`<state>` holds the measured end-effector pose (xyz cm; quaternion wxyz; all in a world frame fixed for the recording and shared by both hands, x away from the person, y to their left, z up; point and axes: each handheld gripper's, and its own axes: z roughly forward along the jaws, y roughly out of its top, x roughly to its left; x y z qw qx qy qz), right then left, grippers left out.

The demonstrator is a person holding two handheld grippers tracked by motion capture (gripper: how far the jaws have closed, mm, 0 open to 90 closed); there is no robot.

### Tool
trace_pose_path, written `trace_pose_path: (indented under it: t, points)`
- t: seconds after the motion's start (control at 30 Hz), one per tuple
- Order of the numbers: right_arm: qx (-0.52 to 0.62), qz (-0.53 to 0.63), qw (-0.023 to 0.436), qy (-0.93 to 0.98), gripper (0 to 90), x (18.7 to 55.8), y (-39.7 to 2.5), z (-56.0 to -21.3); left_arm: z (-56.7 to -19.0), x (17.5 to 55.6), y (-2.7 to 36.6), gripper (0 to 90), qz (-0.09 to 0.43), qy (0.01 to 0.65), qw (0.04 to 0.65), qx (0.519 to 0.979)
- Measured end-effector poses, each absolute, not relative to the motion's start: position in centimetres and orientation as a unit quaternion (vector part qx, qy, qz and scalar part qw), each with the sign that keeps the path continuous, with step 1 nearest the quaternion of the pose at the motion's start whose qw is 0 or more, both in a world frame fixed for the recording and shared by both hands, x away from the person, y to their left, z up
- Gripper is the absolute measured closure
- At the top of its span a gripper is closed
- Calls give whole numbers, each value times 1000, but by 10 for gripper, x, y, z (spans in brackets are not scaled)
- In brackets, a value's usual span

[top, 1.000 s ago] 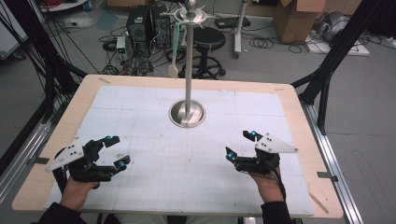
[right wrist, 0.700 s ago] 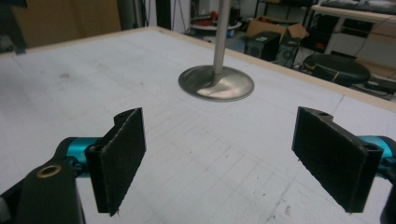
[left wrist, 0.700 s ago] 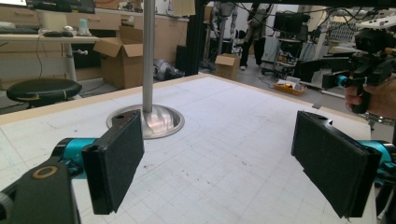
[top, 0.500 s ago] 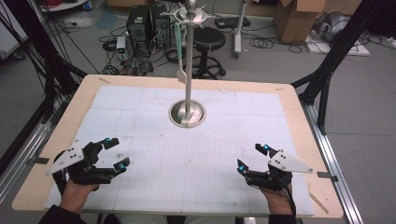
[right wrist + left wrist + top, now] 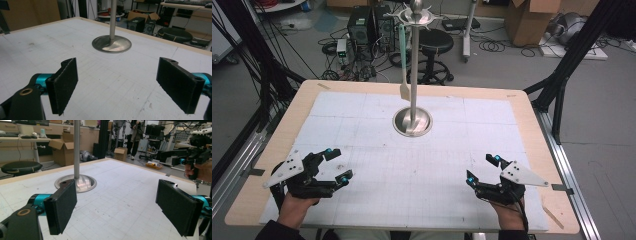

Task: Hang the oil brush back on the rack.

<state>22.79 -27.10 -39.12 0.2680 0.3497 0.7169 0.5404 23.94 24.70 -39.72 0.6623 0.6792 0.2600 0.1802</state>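
Left gripper and right gripper hover low over the near edge of the table, one at each near corner, well apart; jaws of both stand wide with nothing between them; both aim inward at the centre, presumably a ready stance. Farther off, mid-table, the metal stand sits upright on its round base; a pale spatula hangs from its top ring, untouched, clear of both grippers.
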Motion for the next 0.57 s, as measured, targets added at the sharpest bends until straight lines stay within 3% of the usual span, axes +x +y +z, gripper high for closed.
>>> trace_pose_path:
  t: [0.57]
  points:
    - [352,541,269,715,162,227,-273,-392,-402,241,245,176,175,265,657,683]
